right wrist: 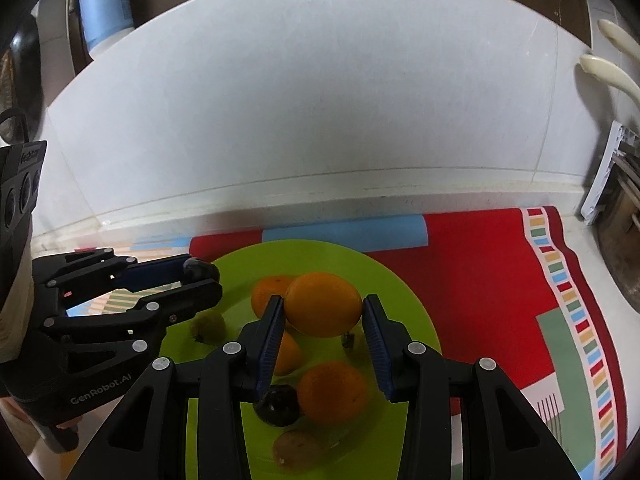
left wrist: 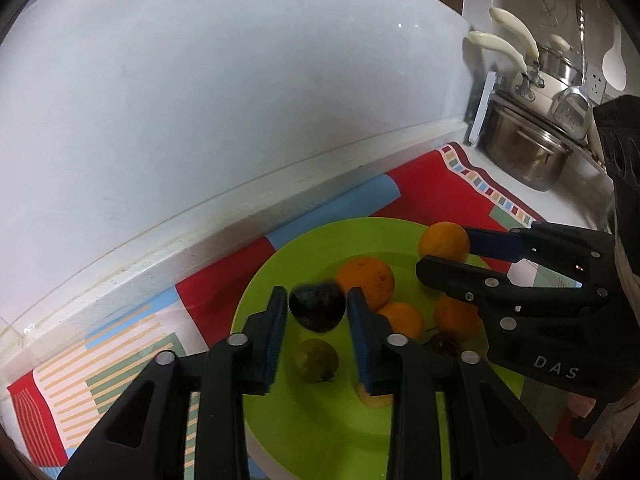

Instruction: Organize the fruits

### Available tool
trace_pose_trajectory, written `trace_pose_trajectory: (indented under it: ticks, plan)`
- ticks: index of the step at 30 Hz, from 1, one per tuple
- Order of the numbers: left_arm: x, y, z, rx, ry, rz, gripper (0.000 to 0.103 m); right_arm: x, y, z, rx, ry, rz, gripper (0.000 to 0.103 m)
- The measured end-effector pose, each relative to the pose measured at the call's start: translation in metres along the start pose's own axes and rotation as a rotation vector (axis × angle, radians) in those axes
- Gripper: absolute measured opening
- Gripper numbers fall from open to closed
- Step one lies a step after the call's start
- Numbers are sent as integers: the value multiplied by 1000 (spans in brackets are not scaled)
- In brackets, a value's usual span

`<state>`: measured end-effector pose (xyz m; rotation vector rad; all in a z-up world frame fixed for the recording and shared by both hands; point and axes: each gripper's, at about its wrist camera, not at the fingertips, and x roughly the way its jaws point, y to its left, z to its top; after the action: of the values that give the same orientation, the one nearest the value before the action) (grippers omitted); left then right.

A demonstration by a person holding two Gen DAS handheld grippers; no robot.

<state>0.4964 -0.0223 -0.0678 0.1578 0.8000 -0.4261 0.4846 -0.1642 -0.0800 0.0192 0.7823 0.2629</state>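
Over the green plate (right wrist: 404, 300): both tongs
Left tongs (left wrist: 318, 306): clamped on a dark plum (left wrist: 317, 307)
Right tongs (right wrist: 323, 312): clamped on an orange (right wrist: 323, 305)
Plate: holds more oranges (right wrist: 332, 392), sits on a patterned cloth (right wrist: 500, 280)

Glossy plate (left wrist: 280, 432) (plastic), shiny steel pot (left wrist: 524, 152).

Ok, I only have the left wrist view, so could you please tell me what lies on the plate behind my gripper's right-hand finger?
Observer: The right wrist view shows a second dark fruit there, right beside an orange.
Operator: And the yellowish bit lower down?
Observer: That is a brownish oval fruit, lying on the green plate near its rim.
Operator: Anything above the white wall?
Observer: A blue bottle stands up there, towards the left.
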Motion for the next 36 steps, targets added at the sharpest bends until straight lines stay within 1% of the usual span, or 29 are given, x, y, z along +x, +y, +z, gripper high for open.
trace_pose_trajectory:
  ticks: [1,2,3,5,7,9,11,16,23,25,29,31,34,36]
  plan:
    - [-2,1,-1,-2,-7,5,43,0,-1,0,3,2,-6,41]
    - [-4,1,-1,-3,-11,12,44,0,-2,0,6,-2,-10,42]
    - [-6,1,-2,-4,-13,18,44,-2,-2,0,9,-6,-11,42]
    - [-13,1,-3,-9,-20,38,44,-7,-3,0,14,-16,-17,48]
    - [-21,2,-4,-19,-28,60,44,-14,-1,-1,10,-26,-30,48]
    - [-33,1,-6,-32,-43,63,45,-23,-1,-3,14,-37,-29,48]
    - [-45,-3,-8,-37,-52,86,46,-33,1,-6,18,-43,-23,48]
    - [-79,-16,-15,-39,-101,110,53,-63,6,-15,24,-60,-13,48]
    - [-130,-27,-27,-64,-166,146,61,-112,15,-31,28,-99,-20,49]
    - [-143,-31,-32,-74,-175,160,63,-129,19,-36,25,-120,-30,59]
    - [-169,-38,-45,-102,-192,188,68,-161,28,-47,16,-156,-50,60]
    - [-183,-44,-53,-102,-215,215,77,-173,29,-53,19,-166,-47,61]
    - [-204,-53,-65,-104,-244,254,82,-193,33,-63,13,-186,-50,67]
    - [-217,-58,-72,-113,-261,282,88,-206,35,-70,12,-197,-58,67]
